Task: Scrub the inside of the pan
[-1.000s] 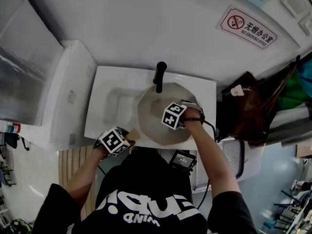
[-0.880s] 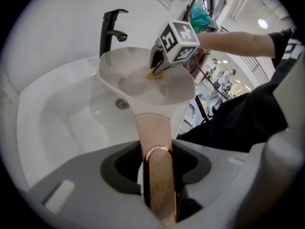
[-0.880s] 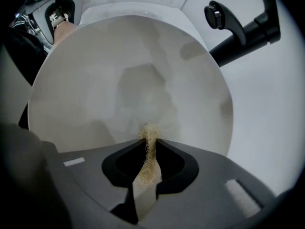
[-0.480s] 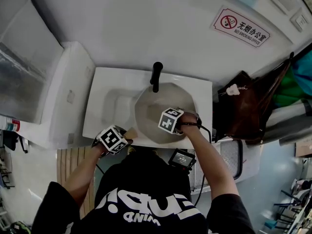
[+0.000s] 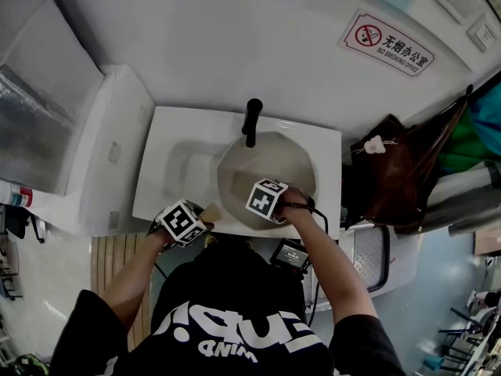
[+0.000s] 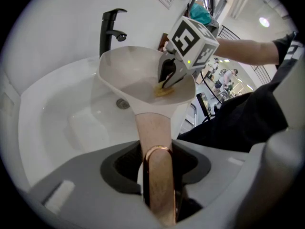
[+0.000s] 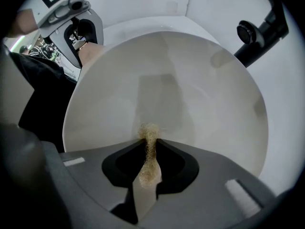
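Golden scrubber [image 7: 148, 168] — right gripper [image 7: 149, 138] — pan [image 7: 200, 104]

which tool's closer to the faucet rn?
Right. The right tool is down inside the pan with a scrubber pinched, just in front of the faucet. The left tool grips the pan handle at the near edge of the sink, farther away.

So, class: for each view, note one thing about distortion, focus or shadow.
Head view: wide-angle bend curves the sink edges. Left gripper view: black fisheye corners, and the pan handle close to the lens is soft. Right gripper view: dark corners too, and a faint shadow lies across the pan beyond the scrubber.
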Motion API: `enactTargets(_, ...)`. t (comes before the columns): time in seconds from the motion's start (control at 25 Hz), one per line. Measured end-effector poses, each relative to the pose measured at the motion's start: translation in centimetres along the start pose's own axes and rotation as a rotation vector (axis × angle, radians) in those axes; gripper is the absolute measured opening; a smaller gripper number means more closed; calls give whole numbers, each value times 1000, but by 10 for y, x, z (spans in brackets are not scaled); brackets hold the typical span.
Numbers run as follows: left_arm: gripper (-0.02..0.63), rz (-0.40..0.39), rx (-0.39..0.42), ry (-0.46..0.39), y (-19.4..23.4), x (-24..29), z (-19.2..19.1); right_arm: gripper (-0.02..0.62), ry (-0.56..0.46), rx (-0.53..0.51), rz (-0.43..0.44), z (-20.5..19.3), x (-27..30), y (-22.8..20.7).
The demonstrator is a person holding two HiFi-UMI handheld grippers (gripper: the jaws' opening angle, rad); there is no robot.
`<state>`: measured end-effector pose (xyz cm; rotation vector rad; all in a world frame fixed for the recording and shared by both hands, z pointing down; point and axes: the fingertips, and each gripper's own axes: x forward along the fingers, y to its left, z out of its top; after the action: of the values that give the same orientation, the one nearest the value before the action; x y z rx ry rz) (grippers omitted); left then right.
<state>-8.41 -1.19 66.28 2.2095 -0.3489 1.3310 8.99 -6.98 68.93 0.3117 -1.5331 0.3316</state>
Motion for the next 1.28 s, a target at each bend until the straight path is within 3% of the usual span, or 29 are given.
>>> enactTargets(0.28, 167, -3, -4, 10, 0, 3, -1, 71, -72, 19, 66, 21, 1, 14)
enactTargets(0.52, 168, 4, 3, 22, 1, 6, -3, 71, -96, 24, 68, 22, 0, 13)
enactTargets(0.72, 167, -10, -4, 21, 3, 10, -5, 71, -183, 83, 95, 28, -16, 16)
enactTargets(1.08, 167, -52, 4, -37, 0, 11, -3, 71, -302, 176, 71, 22, -40, 10)
enactTargets(1.28, 169, -34, 8, -58, 0, 11, -3, 71, -362, 228, 63, 20, -50, 7)
